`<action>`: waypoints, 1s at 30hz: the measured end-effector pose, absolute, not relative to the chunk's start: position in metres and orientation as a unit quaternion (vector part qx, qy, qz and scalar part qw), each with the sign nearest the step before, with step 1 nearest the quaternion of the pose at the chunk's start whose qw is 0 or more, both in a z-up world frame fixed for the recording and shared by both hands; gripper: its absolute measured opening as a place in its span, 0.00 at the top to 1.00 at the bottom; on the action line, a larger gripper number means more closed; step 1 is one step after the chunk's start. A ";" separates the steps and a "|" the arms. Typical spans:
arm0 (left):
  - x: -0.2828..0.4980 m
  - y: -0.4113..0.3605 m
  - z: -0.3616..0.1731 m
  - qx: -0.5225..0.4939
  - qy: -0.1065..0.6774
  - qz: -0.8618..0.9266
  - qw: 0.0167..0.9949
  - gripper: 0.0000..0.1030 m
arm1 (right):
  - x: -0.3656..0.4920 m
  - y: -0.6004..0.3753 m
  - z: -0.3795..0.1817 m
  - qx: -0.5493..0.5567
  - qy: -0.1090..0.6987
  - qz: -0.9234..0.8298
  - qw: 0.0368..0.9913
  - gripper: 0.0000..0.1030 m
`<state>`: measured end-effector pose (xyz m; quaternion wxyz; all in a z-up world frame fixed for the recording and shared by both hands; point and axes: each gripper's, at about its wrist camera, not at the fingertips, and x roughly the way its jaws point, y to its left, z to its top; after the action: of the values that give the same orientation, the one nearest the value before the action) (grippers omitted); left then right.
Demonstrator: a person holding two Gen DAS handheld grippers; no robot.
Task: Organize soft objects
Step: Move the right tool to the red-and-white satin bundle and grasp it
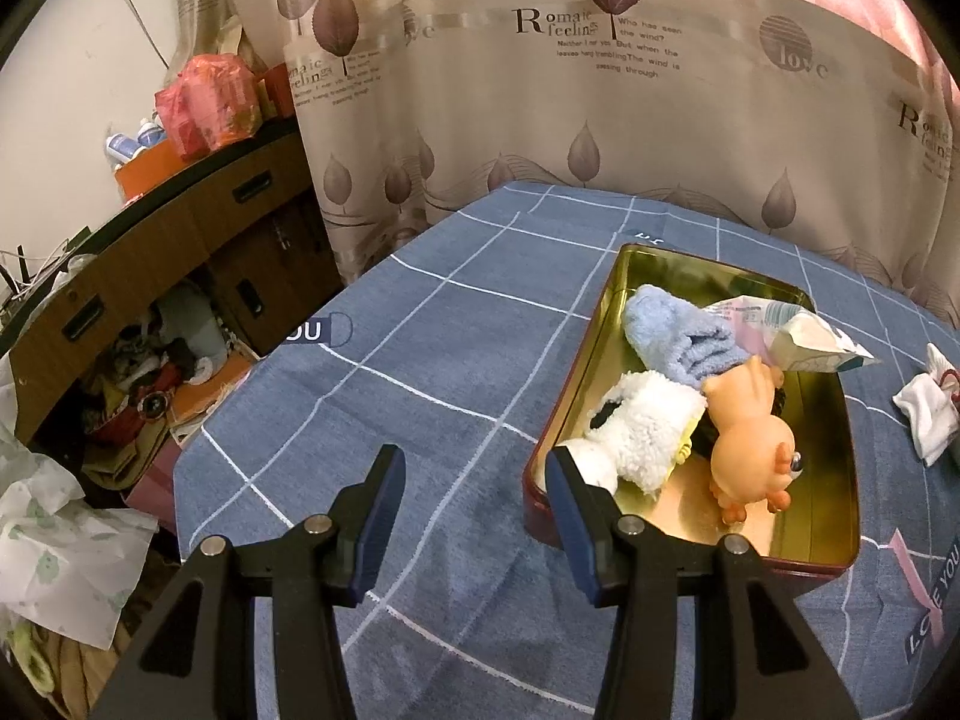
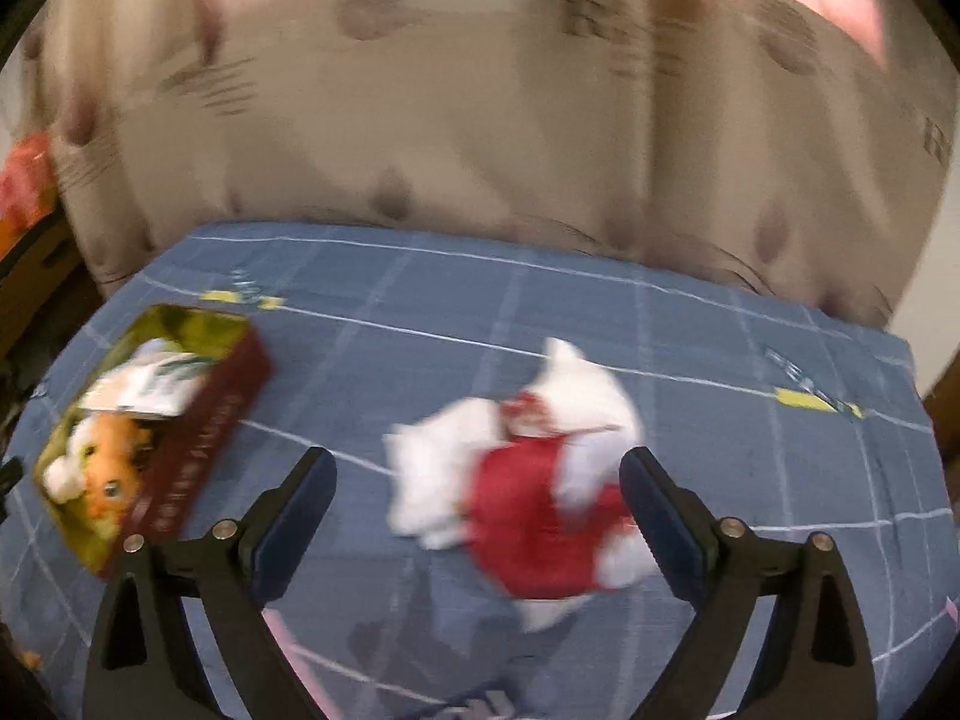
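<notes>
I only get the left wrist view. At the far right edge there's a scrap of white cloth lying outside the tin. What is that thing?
Observer: The right wrist view shows all of it: a white and red soft item, blurred, lying on the blue checked cloth, well clear of the tin.
Operator: Is the other hand-held gripper holding it?
Observer: No. The right hand-held gripper is open, with one finger to either side of the item. The picture is too blurred to tell whether a pad touches it.
</notes>
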<state>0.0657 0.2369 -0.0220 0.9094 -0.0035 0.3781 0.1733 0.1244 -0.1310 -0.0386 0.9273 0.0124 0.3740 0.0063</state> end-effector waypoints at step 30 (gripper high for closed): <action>0.066 0.228 -0.024 0.031 0.373 0.181 0.909 0.52 | 0.098 -0.194 -0.099 0.041 0.380 0.021 0.924 0.76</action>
<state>0.0659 0.2284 -0.0245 0.9092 0.0315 0.3735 0.1814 0.0983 -0.1939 -0.0993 0.9240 0.0407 0.3796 0.0212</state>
